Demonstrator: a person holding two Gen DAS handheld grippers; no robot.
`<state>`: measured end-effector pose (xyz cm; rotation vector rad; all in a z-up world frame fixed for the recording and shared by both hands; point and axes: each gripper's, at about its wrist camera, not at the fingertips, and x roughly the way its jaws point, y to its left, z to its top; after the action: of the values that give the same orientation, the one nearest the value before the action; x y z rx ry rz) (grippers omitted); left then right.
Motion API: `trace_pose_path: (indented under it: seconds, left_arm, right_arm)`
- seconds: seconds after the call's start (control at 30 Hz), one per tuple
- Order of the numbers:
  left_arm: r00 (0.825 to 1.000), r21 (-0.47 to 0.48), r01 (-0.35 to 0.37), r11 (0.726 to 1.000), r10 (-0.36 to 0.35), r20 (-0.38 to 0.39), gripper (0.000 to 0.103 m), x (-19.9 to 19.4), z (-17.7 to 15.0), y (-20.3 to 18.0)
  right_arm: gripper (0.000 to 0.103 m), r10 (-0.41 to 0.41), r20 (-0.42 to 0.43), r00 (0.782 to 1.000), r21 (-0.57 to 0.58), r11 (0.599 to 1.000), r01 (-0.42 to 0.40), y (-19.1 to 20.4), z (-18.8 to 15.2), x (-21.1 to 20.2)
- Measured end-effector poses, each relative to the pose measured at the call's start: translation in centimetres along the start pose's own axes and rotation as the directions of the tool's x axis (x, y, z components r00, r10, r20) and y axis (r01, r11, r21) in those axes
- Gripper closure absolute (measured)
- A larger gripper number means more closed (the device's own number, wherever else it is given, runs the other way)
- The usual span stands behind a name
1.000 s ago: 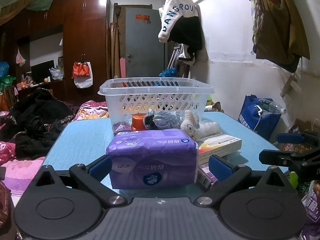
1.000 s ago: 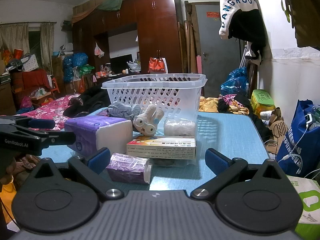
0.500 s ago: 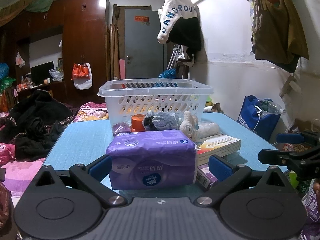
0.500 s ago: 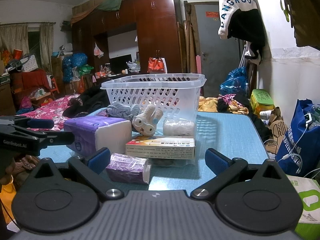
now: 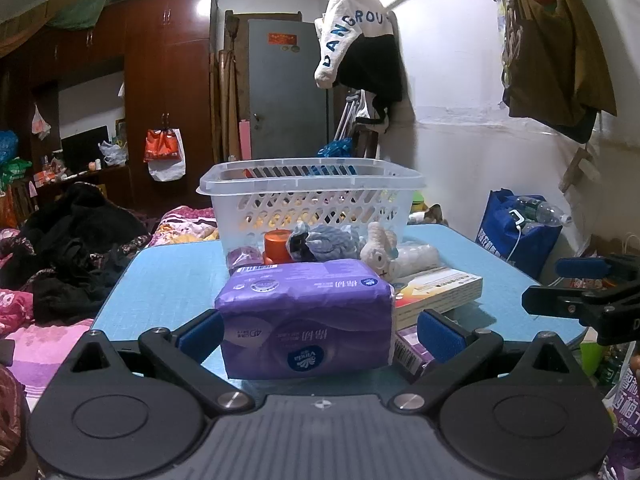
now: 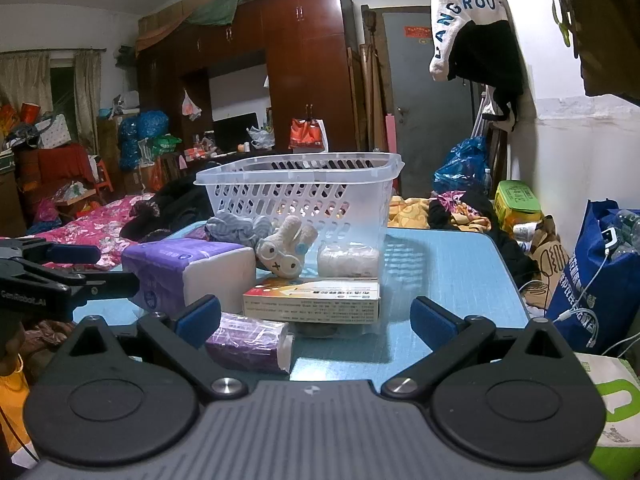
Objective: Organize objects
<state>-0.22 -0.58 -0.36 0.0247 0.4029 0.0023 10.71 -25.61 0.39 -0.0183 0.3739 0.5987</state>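
Observation:
A purple tissue pack [image 5: 306,316] lies on the blue table [image 5: 168,280], between the fingers of my left gripper [image 5: 318,332]. That gripper is open, with a gap on each side of the pack. Behind the pack stands a white plastic basket [image 5: 312,184], and in front of it are an orange-capped bottle [image 5: 277,246], a grey knit bundle [image 5: 328,240] and a plush rabbit [image 5: 380,248]. My right gripper [image 6: 316,318] is open and holds nothing. Just beyond it lie a small purple tissue packet [image 6: 248,342] and a flat box [image 6: 312,300]. A white roll [image 6: 348,260] sits by the basket [image 6: 298,168].
A blue shopping bag [image 5: 516,236] stands on the floor right of the table, with a white wall behind it. A bed piled with dark clothes [image 5: 60,248] is on the left. A green and white bag [image 6: 612,400] sits low beside my right gripper.

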Motion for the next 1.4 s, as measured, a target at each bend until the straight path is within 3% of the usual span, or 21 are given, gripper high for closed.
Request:
trace_pose_path:
  seconds: [1.4]
  left_arm:
    - [0.999,-0.004,0.022,1.0,-0.021,0.029,0.0,-0.35,0.02,0.54]
  right_arm:
    - [0.0,0.0,-0.005,1.0,0.014,1.0,0.0,-0.12,-0.3,0.49]
